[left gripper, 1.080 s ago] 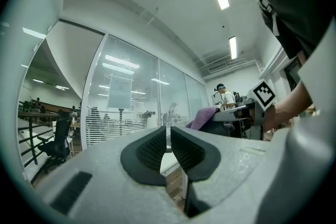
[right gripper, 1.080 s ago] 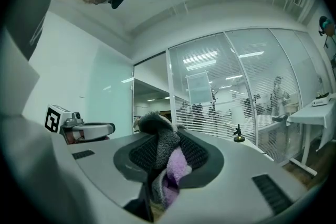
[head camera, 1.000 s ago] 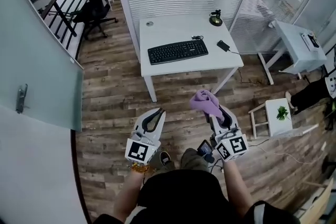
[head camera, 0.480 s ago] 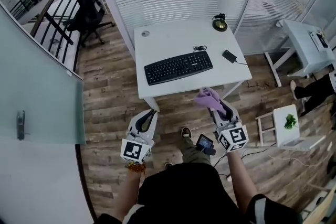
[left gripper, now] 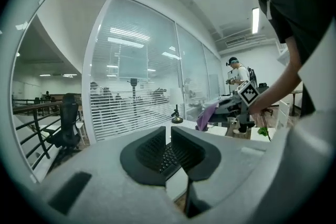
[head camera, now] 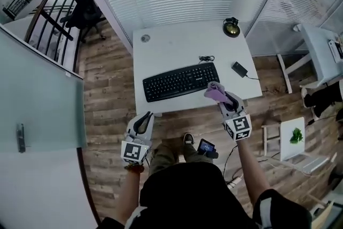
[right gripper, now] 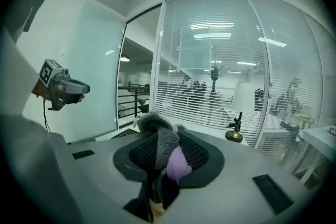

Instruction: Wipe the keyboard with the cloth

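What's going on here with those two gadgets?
A person at a white table holds a gripper in each hand. The right gripper is shut on a purple cloth, near the right end of the keyboard. The left gripper is shut and empty, short of the table's edge. Wiping has not yet begun.

Open tabletop [head camera: 171,48] lies behind the keyboard [head camera: 181,81]; a lamp [head camera: 231,27] and small black box [head camera: 239,68] crowd the right side.

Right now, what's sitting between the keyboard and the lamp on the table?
In the head view, a small coiled black cable lies just behind the keyboard, toward the lamp; the rest of that table stretch is bare.
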A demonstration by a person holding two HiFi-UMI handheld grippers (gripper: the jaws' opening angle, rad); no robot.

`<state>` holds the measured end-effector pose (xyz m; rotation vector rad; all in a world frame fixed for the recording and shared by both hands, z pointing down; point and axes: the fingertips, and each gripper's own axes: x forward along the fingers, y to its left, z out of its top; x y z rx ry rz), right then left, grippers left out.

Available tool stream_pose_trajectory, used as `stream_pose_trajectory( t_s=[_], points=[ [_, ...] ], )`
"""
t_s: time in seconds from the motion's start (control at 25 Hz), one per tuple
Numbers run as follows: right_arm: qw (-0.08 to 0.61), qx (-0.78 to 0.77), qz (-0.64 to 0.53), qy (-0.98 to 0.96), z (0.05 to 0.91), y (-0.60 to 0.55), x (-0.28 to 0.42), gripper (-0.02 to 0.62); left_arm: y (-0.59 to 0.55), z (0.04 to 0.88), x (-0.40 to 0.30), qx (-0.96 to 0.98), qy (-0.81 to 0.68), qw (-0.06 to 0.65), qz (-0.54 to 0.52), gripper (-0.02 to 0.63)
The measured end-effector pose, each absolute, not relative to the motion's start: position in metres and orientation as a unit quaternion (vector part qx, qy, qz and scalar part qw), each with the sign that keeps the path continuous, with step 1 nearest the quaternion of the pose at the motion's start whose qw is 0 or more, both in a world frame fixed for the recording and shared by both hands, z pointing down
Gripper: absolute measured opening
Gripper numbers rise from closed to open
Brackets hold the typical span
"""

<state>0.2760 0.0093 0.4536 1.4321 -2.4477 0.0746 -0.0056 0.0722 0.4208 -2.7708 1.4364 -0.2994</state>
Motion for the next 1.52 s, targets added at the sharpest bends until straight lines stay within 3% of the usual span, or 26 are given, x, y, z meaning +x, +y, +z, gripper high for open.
stream_pose_trajectory(
  t_s=[0.36, 0.56, 0.88, 1.16, 1.52],
  points=[
    [0.257, 0.516, 0.035, -0.817, 0.499, -0.090, 0.290, 0.095, -0.011, 0.479, -0.041, -0.899, 0.422, -0.031, -0.115, 0.047],
    [0.349, 0.512, 0.017, -0.785, 0.519, -0.133, 0.308, 0.095, -0.044, 0.514, -0.054, -0.916, 0.374, -0.051, -0.139, 0.147],
    [0.502, 0.406, -0.030, -0.763, 0.595, -0.177, 0.316, 0.095, -0.069, 0.581, -0.066, -0.910, 0.347, -0.086, -0.209, 0.203],
    [0.505, 0.354, 0.026, -0.786, 0.643, -0.188, 0.300, 0.103, -0.061, 0.623, -0.063, -0.905, 0.323, -0.126, -0.247, 0.240],
    [0.461, 0.354, 0.090, -0.809, 0.660, -0.187, 0.292, 0.107, -0.042, 0.656, -0.052, -0.913, 0.259, -0.156, -0.274, 0.317]
  ],
)
